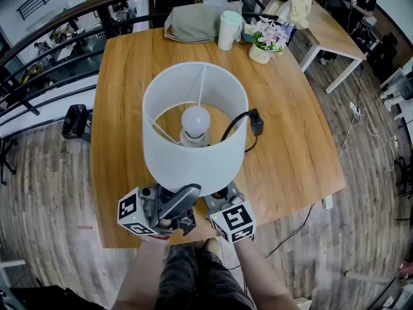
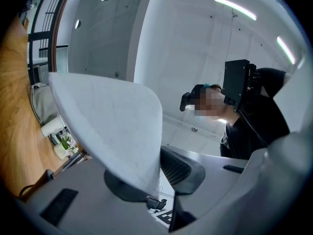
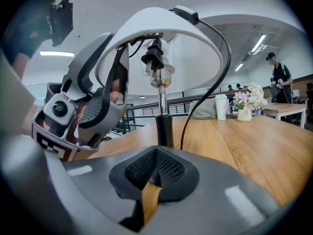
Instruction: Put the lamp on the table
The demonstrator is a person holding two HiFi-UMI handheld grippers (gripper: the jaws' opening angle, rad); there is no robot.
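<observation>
A lamp with a white drum shade (image 1: 193, 141) and a bare bulb (image 1: 195, 120) stands over the near part of the wooden table (image 1: 290, 141). Its black cord ends in a plug (image 1: 255, 123) lying to the right. My left gripper (image 1: 189, 194) is shut on the shade's near lower rim; in the left gripper view the shade wall (image 2: 112, 126) runs between the pads of the left gripper (image 2: 159, 180). My right gripper (image 1: 222, 196) sits beside it, shut and holding nothing. In the right gripper view the right gripper (image 3: 156, 168) faces the lamp's pole (image 3: 164, 126); the base is hidden.
At the table's far edge lie a grey bag (image 1: 197, 21), a white cup (image 1: 229, 30) and a pot of flowers (image 1: 266, 41). A dark railing curves behind. A second table (image 1: 335, 31) stands far right. The table's front edge is just below the grippers.
</observation>
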